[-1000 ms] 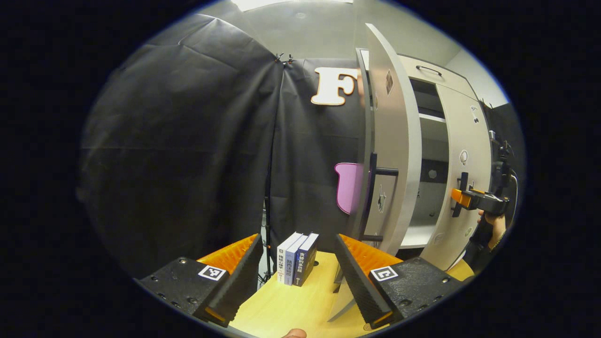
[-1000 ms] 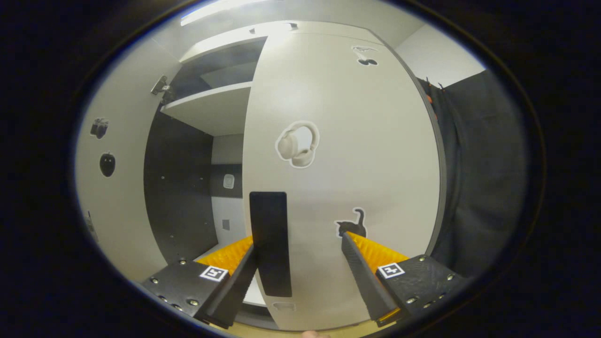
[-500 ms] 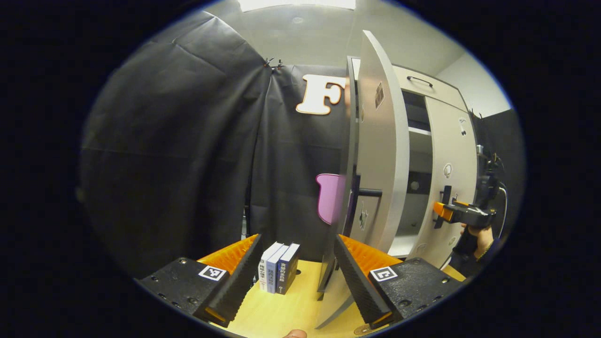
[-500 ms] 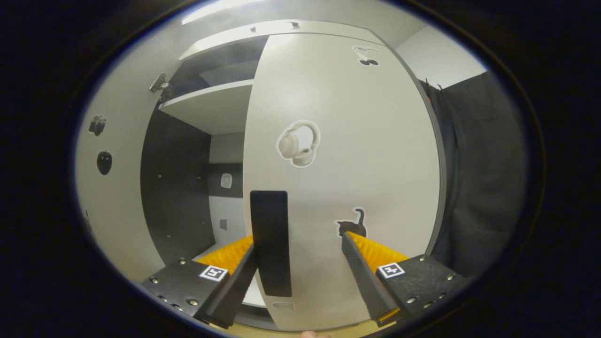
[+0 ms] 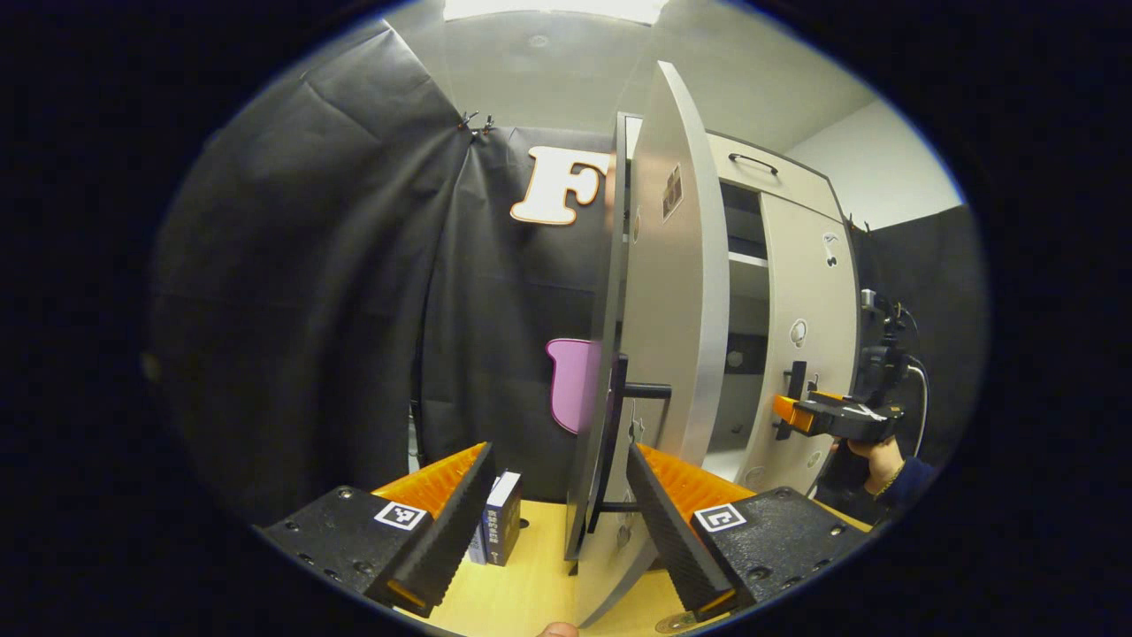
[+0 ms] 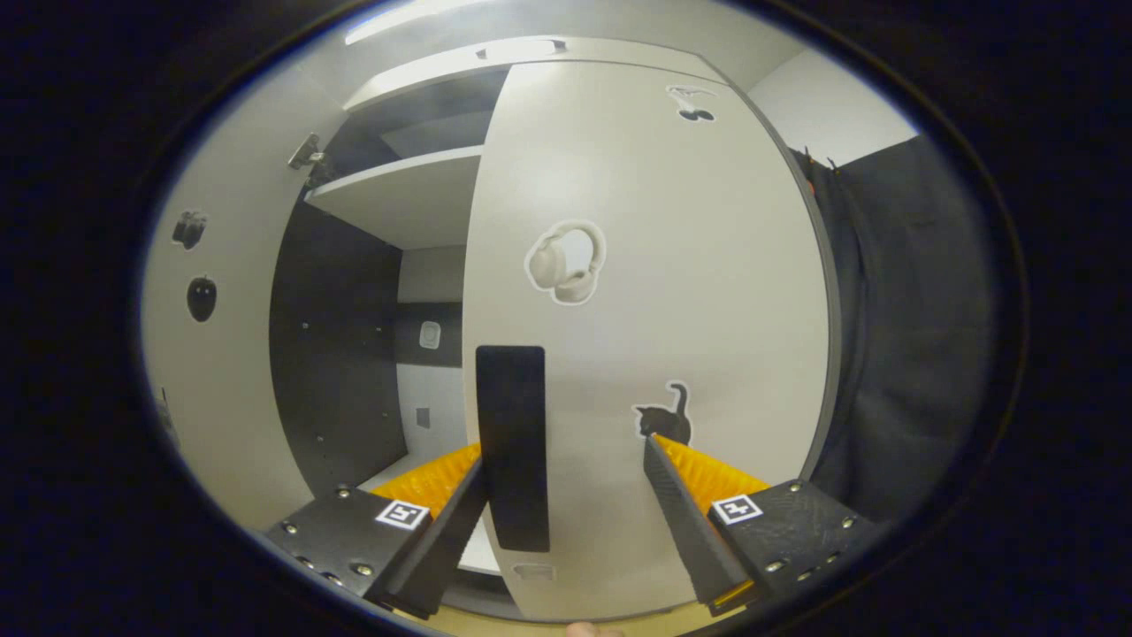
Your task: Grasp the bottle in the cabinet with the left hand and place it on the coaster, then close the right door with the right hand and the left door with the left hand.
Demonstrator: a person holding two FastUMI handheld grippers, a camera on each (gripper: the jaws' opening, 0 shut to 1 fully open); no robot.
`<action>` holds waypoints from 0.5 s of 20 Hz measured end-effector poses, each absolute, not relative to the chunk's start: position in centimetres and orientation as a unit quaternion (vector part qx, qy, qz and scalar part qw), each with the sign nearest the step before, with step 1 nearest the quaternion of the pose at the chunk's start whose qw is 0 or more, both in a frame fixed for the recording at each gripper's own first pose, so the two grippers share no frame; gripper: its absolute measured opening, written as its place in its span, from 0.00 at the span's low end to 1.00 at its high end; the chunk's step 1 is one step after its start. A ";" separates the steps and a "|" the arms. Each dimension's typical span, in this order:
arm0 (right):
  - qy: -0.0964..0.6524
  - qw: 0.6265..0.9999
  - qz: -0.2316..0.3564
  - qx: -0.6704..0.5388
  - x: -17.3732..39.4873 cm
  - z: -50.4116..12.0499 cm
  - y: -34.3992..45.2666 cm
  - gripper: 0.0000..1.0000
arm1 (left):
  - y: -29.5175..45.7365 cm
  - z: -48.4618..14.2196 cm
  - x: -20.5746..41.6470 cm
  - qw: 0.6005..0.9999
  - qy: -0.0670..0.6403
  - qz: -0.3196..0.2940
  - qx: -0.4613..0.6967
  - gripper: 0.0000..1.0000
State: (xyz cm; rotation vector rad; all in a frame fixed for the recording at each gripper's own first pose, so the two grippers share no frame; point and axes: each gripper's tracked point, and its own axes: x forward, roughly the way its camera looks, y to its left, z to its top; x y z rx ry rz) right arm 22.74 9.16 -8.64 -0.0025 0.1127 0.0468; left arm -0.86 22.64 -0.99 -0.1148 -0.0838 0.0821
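Note:
My left gripper point(image 5: 562, 522) is open, low in front of the cabinet's left door point(image 5: 672, 292). That door stands open, edge-on to me, and its black handle point(image 5: 612, 442) lies between my fingers, close to the right one. In the left gripper view my right gripper point(image 5: 785, 411), held by a hand point(image 5: 871, 456), rests at the handle of the right door point(image 5: 809, 292). In the right gripper view the right gripper point(image 6: 566, 495) is open against the right door point(image 6: 672, 265). The black handle point(image 6: 513, 442) is beside its left finger. The right door is partly open.
A wooden table point(image 5: 522, 588) lies below, with a few upright books point(image 5: 500, 531) near the booth's wall. Inside the cabinet are a white shelf point(image 6: 398, 195) and a dark back panel point(image 6: 336, 372). The left door's inner face point(image 6: 212, 372) carries stickers.
The left gripper has swung toward the left door, so the door's edge and handle now sit between its fingers; the books slid left in its view. The right gripper has barely moved.

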 end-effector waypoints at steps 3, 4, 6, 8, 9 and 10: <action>0.053 0.998 0.030 -0.001 21.4 -8.5 9.1 1.00 | 21.9 -0.9 -0.4 0.995 -0.044 0.018 -0.092 0.94; 0.053 0.998 0.031 -0.005 21.0 -8.4 9.0 1.00 | 21.5 -0.9 -0.2 0.994 -0.045 0.013 -0.098 0.94; 0.045 0.999 0.019 -0.017 20.2 -7.9 8.1 1.00 | 20.8 -0.9 0.0 0.994 -0.046 0.003 -0.102 0.94; 0.038 0.999 0.006 -0.018 19.5 -7.3 6.7 1.00 | 19.8 -0.9 0.2 0.994 -0.046 -0.010 -0.101 0.89; 0.040 0.999 0.002 -0.013 19.2 -7.3 6.0 1.00 | 19.2 -0.9 0.3 0.994 -0.045 -0.018 -0.101 0.89; 0.044 0.999 -0.005 -0.007 18.8 -7.4 5.2 1.00 | 18.4 -0.9 0.6 0.993 -0.045 -0.027 -0.102 0.89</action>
